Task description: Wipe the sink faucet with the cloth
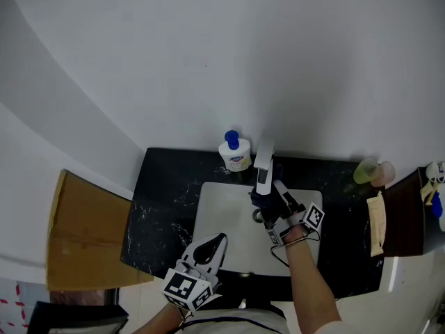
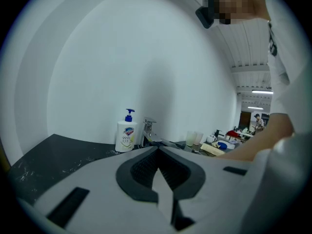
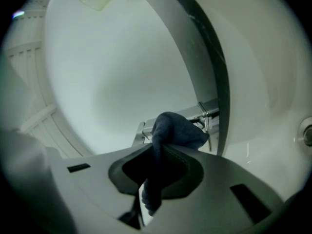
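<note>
The chrome faucet [image 1: 263,164] stands at the back of the white sink [image 1: 215,218], set in a black counter. My right gripper [image 1: 272,195] reaches in under the spout, shut on a dark blue cloth [image 1: 264,202]. In the right gripper view the cloth [image 3: 171,129] bulges out of the jaws of the right gripper [image 3: 157,152] and presses on the faucet [image 3: 207,112]. My left gripper [image 1: 211,248] hovers over the sink's front edge, away from the faucet. In its own view the left gripper [image 2: 158,152] is shut on nothing, with the faucet [image 2: 149,129] far ahead.
A white soap bottle [image 1: 234,151] with a blue pump stands just left of the faucet. Two cups [image 1: 373,171] sit on the counter's right end, beside a brown shelf [image 1: 403,214] with a beige cloth [image 1: 376,221]. A cardboard board [image 1: 83,232] lies left of the counter.
</note>
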The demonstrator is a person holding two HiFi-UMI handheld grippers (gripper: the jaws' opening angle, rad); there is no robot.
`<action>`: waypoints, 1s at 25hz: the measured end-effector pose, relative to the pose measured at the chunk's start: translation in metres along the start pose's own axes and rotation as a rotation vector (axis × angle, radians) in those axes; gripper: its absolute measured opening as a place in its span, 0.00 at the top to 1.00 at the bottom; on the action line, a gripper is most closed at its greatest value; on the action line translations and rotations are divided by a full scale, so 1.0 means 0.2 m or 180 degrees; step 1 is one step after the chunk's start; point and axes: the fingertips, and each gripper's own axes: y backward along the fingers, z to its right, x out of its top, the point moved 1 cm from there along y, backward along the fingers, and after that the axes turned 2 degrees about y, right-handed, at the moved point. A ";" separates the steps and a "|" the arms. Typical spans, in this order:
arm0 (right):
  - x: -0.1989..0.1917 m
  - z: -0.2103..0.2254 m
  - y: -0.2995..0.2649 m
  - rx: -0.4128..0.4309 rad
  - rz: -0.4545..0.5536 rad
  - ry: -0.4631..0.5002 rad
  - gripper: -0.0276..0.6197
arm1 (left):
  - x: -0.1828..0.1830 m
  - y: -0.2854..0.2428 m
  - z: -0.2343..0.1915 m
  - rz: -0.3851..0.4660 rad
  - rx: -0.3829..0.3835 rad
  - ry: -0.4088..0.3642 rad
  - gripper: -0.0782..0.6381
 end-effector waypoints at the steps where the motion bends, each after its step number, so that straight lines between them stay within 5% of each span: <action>1: -0.03 -0.01 0.03 0.0009 0.0001 -0.0016 0.88 | 0.01 0.00 0.00 -0.0008 0.0008 0.0005 0.89; 9: -0.06 -0.02 0.13 0.0087 0.0132 -0.0098 0.88 | -0.02 -0.02 0.01 0.0014 -0.0060 0.0020 0.89; 20: 0.13 0.06 -0.12 -0.0204 0.0311 0.0011 0.88 | -0.04 -0.01 0.00 0.0014 -0.0046 0.0028 0.89; 25: 0.11 0.06 -0.08 -0.0087 0.0291 -0.0104 0.88 | -0.03 0.00 -0.01 0.0018 -0.0046 0.0030 0.89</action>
